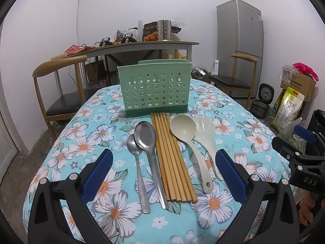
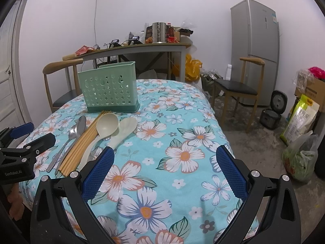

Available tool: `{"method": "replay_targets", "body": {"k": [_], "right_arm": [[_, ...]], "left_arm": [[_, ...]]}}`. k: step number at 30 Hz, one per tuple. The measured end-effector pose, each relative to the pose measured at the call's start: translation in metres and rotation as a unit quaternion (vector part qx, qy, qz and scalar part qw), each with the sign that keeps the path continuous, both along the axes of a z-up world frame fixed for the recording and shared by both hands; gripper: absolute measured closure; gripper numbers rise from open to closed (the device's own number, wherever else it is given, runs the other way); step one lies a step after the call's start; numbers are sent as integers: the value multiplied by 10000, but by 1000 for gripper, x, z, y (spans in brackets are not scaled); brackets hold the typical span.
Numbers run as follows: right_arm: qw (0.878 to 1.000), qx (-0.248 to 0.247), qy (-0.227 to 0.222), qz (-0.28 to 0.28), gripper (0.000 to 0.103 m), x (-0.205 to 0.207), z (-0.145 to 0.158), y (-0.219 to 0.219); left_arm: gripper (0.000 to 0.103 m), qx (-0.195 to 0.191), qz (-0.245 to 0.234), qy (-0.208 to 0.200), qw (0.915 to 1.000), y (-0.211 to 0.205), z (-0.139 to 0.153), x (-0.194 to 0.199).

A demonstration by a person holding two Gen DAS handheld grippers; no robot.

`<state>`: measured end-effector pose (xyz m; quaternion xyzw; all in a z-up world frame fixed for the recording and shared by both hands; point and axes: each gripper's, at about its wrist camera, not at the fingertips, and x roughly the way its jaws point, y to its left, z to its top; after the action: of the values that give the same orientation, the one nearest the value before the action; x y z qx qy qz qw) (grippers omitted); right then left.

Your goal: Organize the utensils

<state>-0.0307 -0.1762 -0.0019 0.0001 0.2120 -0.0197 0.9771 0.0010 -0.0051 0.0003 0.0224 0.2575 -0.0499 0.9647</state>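
A green perforated utensil holder (image 1: 155, 87) stands upright on the floral tablecloth (image 1: 85, 142); it also shows in the right wrist view (image 2: 110, 90). In front of it lie a small metal spoon (image 1: 138, 168), a large metal spoon (image 1: 151, 156), a bundle of wooden chopsticks (image 1: 172, 158), a beige ladle (image 1: 193, 148) and a pale rice paddle (image 1: 209, 140). My left gripper (image 1: 164, 158) is open above the utensils' handles. My right gripper (image 2: 165, 158) is open over bare cloth, to the right of the utensils (image 2: 95, 136).
Wooden chairs stand at the table's far left (image 1: 59, 85) and far right (image 1: 239, 77). A cluttered desk (image 1: 142, 44) is behind, a grey fridge (image 1: 240, 36) at the back right, and bags and a rice cooker (image 2: 272, 111) on the floor at right.
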Motion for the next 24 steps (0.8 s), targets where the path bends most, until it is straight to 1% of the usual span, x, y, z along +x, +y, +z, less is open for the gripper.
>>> {"method": "replay_targets", "body": {"k": [24], "right_arm": [[10000,6,15,16,7,0,0,0]], "left_arm": [[4,22,-9,-1,10000,-2,-1,-1]]}}
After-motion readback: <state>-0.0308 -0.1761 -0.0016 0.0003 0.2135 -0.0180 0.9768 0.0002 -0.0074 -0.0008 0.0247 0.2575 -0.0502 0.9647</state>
